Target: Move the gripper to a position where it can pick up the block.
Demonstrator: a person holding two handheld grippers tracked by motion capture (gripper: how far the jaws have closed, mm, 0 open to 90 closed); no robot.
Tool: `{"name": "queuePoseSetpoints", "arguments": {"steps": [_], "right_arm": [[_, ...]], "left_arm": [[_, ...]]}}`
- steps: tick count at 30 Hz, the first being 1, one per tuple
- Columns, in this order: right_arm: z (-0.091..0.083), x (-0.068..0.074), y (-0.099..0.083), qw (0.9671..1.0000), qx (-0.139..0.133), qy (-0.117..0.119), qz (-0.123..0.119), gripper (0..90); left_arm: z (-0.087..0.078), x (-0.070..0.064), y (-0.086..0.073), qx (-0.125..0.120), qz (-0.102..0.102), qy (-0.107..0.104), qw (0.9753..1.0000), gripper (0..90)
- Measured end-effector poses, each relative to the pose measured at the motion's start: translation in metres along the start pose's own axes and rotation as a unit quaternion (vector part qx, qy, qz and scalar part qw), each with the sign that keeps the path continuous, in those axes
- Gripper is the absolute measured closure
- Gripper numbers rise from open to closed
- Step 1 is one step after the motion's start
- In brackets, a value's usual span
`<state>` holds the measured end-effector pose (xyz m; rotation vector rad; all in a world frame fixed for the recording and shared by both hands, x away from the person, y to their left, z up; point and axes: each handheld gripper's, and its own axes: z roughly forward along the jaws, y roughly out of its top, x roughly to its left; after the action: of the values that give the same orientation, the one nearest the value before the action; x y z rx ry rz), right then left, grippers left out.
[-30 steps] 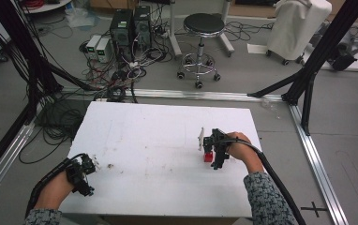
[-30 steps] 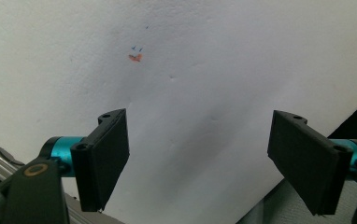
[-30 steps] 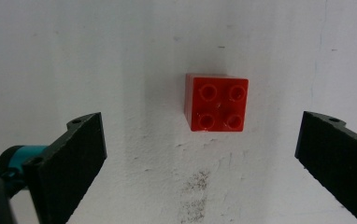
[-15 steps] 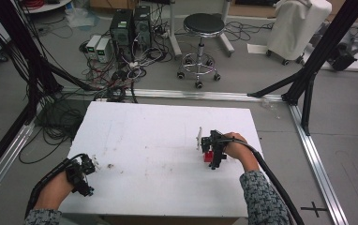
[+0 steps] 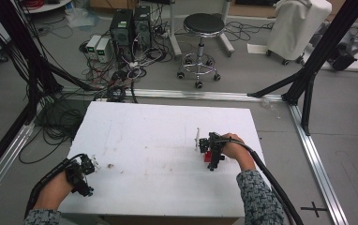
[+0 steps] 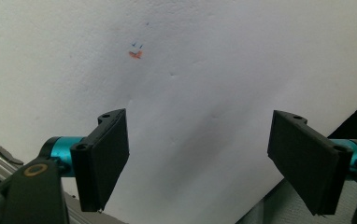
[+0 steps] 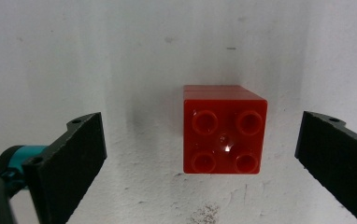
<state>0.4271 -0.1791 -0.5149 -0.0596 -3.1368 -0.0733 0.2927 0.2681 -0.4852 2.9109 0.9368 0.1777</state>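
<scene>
A small red plastic four-stud building block [image 7: 224, 129] stands on the white foam tabletop [image 5: 158, 136], between the spread, empty jaws of the right gripper [image 7: 200, 158]. The left gripper [image 6: 200, 163], also agape, hovers well apart from the block.

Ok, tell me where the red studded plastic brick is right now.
The red studded plastic brick sits on the white table, right of centre in the high view, studs up between the right gripper's open jaws, untouched.

We note a glossy red plastic studded brick [image 7: 224, 130] on the matt, faintly rough white table [image 7: 120, 56]; matt black fingers [image 7: 69, 154] flank it.
</scene>
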Motion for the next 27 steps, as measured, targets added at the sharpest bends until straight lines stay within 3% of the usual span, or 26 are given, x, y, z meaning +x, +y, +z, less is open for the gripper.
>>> {"name": "queuePoseSetpoints", "arguments": {"steps": [3,5,7,8,9,11,12,13,16,27], "right_arm": [[0.001,0.000,0.002,1.0000,0.007,0.004,-0.001,1.2],[0.002,-0.002,0.004,0.9997,0.007,-0.002,-0.024,1.2],[-0.001,-0.002,0.005,0.9998,-0.010,0.016,0.003,1.2],[-0.001,-0.002,0.003,0.9984,-0.047,0.028,0.017,1.2],[-0.001,-0.003,0.000,0.9978,-0.049,0.034,0.029,1.2],[0.001,-0.003,-0.004,0.9999,0.012,-0.007,0.010,1.2],[0.002,-0.002,-0.007,0.9997,0.021,-0.003,0.013,1.2],[0.002,-0.002,-0.010,0.9997,0.012,0.009,0.018,1.2],[0.000,-0.002,-0.013,0.9996,-0.010,0.010,0.023,1.2],[0.004,-0.002,-0.007,0.9997,-0.017,0.010,0.014,1.2]], "left_arm": [[0.000,0.000,0.000,-0.002,-0.001,0.000,1.0000,20.9],[-0.001,0.000,0.000,-0.003,-0.002,-0.001,1.0000,21.0],[-0.001,0.000,-0.001,-0.003,-0.001,0.000,1.0000,21.0],[-0.001,0.000,-0.001,-0.003,-0.001,0.000,1.0000,21.0],[-0.001,0.000,-0.001,-0.002,0.001,0.002,1.0000,21.0],[-0.001,0.001,-0.002,-0.003,0.000,0.000,1.0000,20.9],[0.000,0.001,-0.002,-0.003,-0.001,-0.001,1.0000,20.9],[0.000,0.001,-0.002,-0.003,-0.001,-0.001,1.0000,20.9],[0.000,0.001,-0.002,-0.002,-0.002,0.001,1.0000,21.0],[0.001,0.001,-0.001,0.001,-0.001,0.000,1.0000,20.9]]}}
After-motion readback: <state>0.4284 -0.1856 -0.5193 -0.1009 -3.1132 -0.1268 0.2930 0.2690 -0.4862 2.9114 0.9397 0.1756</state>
